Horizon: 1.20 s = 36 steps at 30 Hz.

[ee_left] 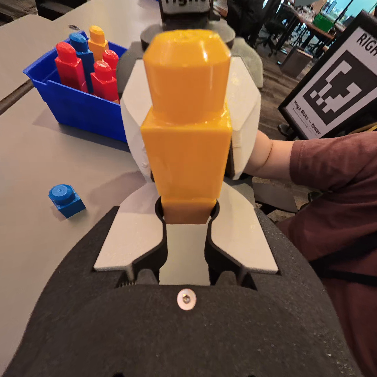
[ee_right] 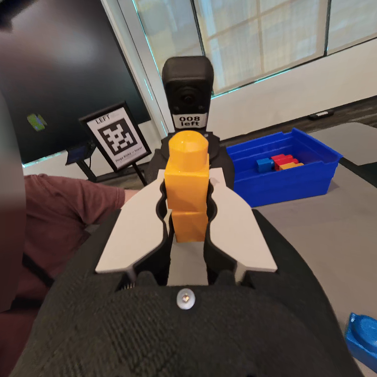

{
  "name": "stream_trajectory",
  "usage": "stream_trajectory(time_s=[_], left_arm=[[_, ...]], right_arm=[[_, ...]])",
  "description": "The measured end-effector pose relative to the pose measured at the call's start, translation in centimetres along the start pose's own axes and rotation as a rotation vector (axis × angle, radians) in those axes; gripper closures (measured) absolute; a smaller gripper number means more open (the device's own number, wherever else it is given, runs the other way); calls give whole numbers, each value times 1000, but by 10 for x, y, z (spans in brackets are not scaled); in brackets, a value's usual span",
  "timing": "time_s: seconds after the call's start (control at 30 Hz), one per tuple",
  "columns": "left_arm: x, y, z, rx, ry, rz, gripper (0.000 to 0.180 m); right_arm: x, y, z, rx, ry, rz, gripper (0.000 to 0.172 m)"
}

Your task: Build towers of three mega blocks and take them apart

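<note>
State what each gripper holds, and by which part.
Both hold one orange two-block stack. The left gripper clamps the bottom block's sides; the right gripper clamps the upper block's body.

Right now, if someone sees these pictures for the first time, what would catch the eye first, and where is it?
First is the orange block stack, filling the centre of both views, gripped from opposite sides by the left tongs and the right tongs. Next is the blue bin on the grey table, holding red, blue and orange blocks. A single blue block lies alone on the table nearby.
</note>
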State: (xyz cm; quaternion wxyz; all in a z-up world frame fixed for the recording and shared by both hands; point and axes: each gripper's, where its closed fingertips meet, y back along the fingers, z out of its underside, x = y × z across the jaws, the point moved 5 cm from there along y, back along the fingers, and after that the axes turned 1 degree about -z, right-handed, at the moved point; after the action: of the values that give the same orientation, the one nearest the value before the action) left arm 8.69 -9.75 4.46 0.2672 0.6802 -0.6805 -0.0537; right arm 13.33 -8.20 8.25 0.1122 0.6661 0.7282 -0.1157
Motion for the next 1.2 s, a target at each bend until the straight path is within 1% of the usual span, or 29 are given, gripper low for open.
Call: stream_trajectory(time_s=[0.17,0.3,0.4,0.43,0.47,0.53,0.67,0.7,0.73,0.77,0.83,0.93,1.1,1.2], left_arm=[[3,6,-3,6,-21,-7,139],[3,7,-3,6,-17,2,139],[2,9,-6,42,14,14,139],[0,11,-7,58,30,14,139],[-1,12,-7,71,41,12,139],[-4,14,-8,84,50,6,139],[-5,15,-8,86,61,-14,139],[-7,14,-7,79,69,-29,139],[-8,13,-6,66,78,-40,139],[-7,12,-5,61,73,-24,139],[-6,11,-5,52,70,-36,139],[-6,12,-2,21,73,-31,139],[-3,9,1,-8,114,35,140],[-2,8,4,-41,95,36,140]], right_arm=[[-4,8,3,-95,40,1,134],[-4,9,3,-99,37,-4,134],[0,8,-3,5,38,2,132],[2,7,-7,57,20,16,123],[4,8,-10,105,-3,18,121],[8,10,-14,181,-40,29,123],[11,10,-15,211,-45,59,123],[10,9,-15,206,-41,57,123],[9,7,-14,192,-39,50,127],[10,6,-12,179,-31,62,134],[10,7,-11,168,-33,48,134],[10,9,-7,92,-24,44,134],[6,8,-2,-13,42,77,134],[5,8,2,-59,37,53,134]])
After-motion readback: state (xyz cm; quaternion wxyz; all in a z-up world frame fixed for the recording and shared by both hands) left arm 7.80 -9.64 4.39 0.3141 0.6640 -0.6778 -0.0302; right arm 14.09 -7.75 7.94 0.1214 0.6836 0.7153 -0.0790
